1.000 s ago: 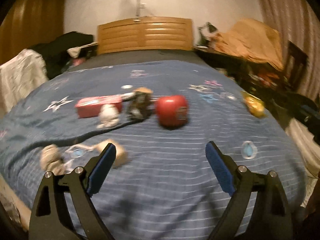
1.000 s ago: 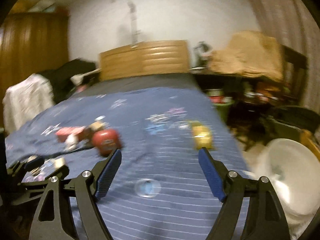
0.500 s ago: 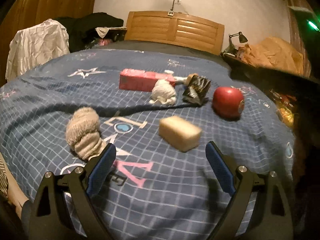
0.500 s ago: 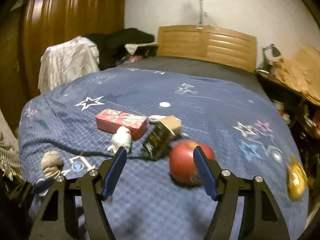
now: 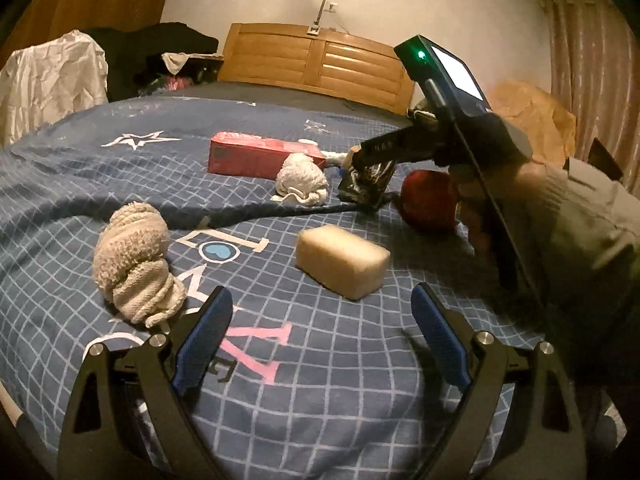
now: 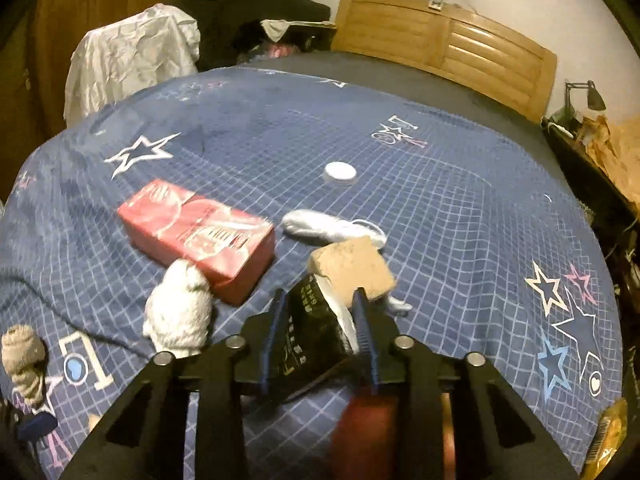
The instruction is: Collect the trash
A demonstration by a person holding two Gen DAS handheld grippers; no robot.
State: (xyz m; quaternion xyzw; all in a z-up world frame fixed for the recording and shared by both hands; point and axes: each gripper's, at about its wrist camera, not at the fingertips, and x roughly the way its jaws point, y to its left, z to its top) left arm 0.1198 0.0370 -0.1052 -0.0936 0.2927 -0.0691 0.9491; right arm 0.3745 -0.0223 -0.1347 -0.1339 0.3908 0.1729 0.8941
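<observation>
Closed down on the black crumpled wrapper (image 6: 310, 330) is the right gripper (image 6: 320, 334), one blue pad pressed to each flank; whether the wrapper is lifted off the blue bedspread (image 6: 460, 208) cannot be told. It is found mid-bed, between the white cloth ball (image 6: 180, 312) and the red round object (image 5: 430, 206), with the red box (image 6: 196, 232) just beyond. Its long axis is seen running forward, along the fingers. The left gripper (image 5: 322, 338) is held wide and empty, well back, with the beige sponge block (image 5: 342, 260) ahead. The right arm is judged the nearer, so the lift is likely its own.
</observation>
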